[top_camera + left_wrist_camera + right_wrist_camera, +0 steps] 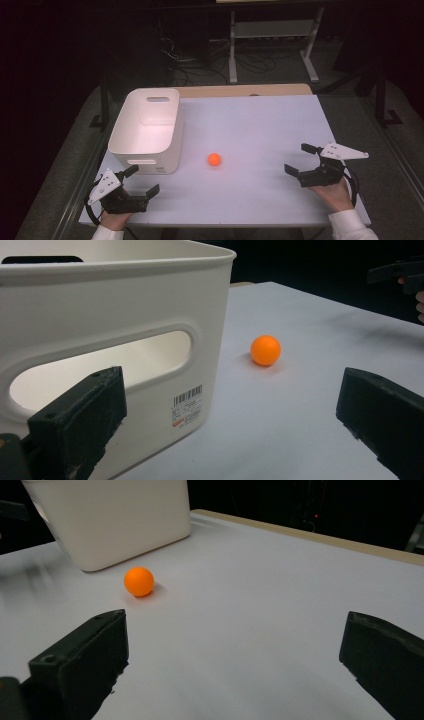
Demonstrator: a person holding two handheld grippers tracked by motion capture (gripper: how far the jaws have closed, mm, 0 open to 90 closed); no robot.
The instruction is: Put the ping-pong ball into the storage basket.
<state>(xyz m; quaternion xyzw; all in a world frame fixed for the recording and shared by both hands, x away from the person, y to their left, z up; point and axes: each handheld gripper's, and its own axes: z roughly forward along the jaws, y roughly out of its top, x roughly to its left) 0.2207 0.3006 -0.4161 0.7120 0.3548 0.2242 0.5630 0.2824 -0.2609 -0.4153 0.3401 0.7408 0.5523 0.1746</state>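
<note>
The right gripper (306, 159) is held low over the near right part of the tabletop (260, 125), its jaws spread wide with nothing between them. In the right gripper view its two black jaws are seen far apart at the bottom corners, with bare white surface between them. The right hand (336, 192) is wrapped around its body, and a white sleeve (350, 227) is seen at the bottom edge of the high view.

The left gripper (145, 180) is held at the near left corner of the tabletop, likewise wide open and empty. One of its jaws is seen just beside the near end wall of the white bin (145, 127); whether it touches that wall cannot be told, since the gap is hidden in the left gripper view.

The orange ball (214, 159) lies on the tabletop between the two grippers, apart from both and somewhat nearer the bin. It is seen beyond the open jaws in each gripper view, resting on the white surface with a small shadow beneath it, just beside the bin's near right corner but not touching it.

The bin stands upright on the left side of the tabletop, with a slot handle cut in each end wall and a barcode label (187, 405) stuck low on the near wall. Its inside appears empty.
</note>
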